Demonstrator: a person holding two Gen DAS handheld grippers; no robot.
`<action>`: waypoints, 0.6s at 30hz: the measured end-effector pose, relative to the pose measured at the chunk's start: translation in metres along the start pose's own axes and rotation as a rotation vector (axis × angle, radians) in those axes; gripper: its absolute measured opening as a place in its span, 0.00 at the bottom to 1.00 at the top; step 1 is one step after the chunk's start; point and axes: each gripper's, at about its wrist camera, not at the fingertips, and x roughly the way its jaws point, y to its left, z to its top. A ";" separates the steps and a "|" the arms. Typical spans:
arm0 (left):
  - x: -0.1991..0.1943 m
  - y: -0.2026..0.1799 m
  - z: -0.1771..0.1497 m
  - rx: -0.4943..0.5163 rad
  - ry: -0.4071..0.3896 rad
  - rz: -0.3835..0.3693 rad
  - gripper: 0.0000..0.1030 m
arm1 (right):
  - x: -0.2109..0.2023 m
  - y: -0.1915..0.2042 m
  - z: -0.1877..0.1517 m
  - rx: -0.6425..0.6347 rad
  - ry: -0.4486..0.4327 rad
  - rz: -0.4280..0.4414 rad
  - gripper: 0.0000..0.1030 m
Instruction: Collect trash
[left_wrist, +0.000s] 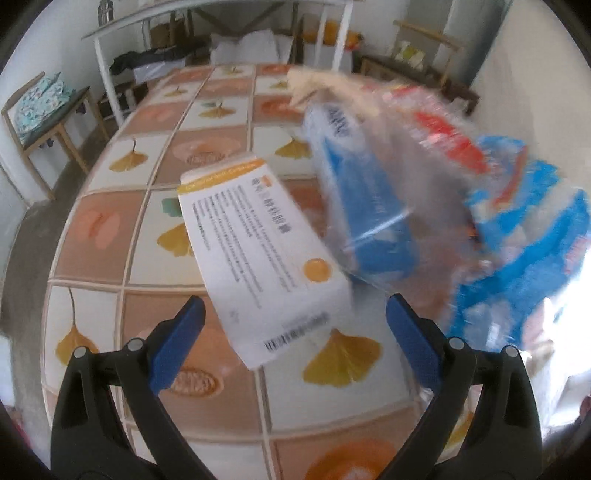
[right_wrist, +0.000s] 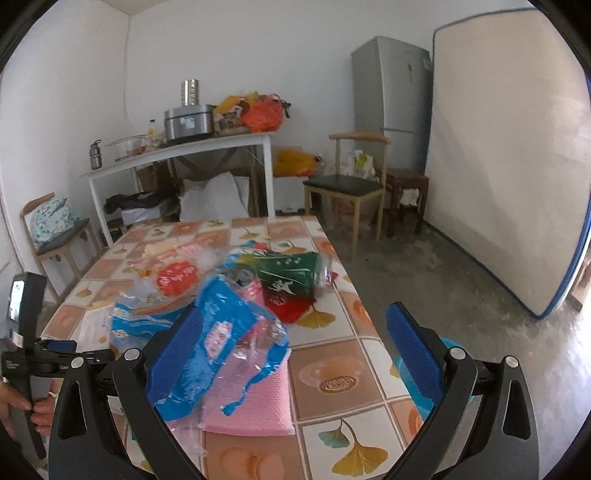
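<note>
A white carton with an orange band (left_wrist: 258, 251) lies on the tiled table (left_wrist: 110, 229), its near end between the wide-apart fingers of my open left gripper (left_wrist: 295, 304). To its right is a blurred heap of wrappers: a blue one (left_wrist: 369, 206), a red one (left_wrist: 443, 125) and a blue-white bag (left_wrist: 528, 240). My right gripper (right_wrist: 295, 312) is open over the table's near edge. A crumpled blue wrapper (right_wrist: 229, 332) sits by its left finger, on top of a pink pad (right_wrist: 255, 402). Beyond lie a green-labelled bottle (right_wrist: 295, 273), a red packet (right_wrist: 288, 306) and a clear bag (right_wrist: 177, 280).
A person's hand (right_wrist: 37, 406) holds the left gripper's handle at the far left. Something blue (right_wrist: 410, 373) shows behind the right finger, off the table's edge. A white side table (right_wrist: 177, 151), chairs (right_wrist: 347, 184), a fridge (right_wrist: 391, 85) and a leaning mattress (right_wrist: 506, 147) ring the room.
</note>
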 end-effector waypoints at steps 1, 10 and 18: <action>0.005 0.002 0.001 -0.009 0.008 0.002 0.92 | 0.002 -0.002 -0.001 0.006 0.005 -0.001 0.94; -0.002 0.038 -0.009 -0.134 0.032 -0.032 0.67 | 0.007 -0.006 -0.007 0.022 0.028 0.009 0.94; -0.023 0.060 -0.038 -0.159 0.062 -0.058 0.77 | -0.002 -0.013 -0.007 0.037 0.031 0.013 0.94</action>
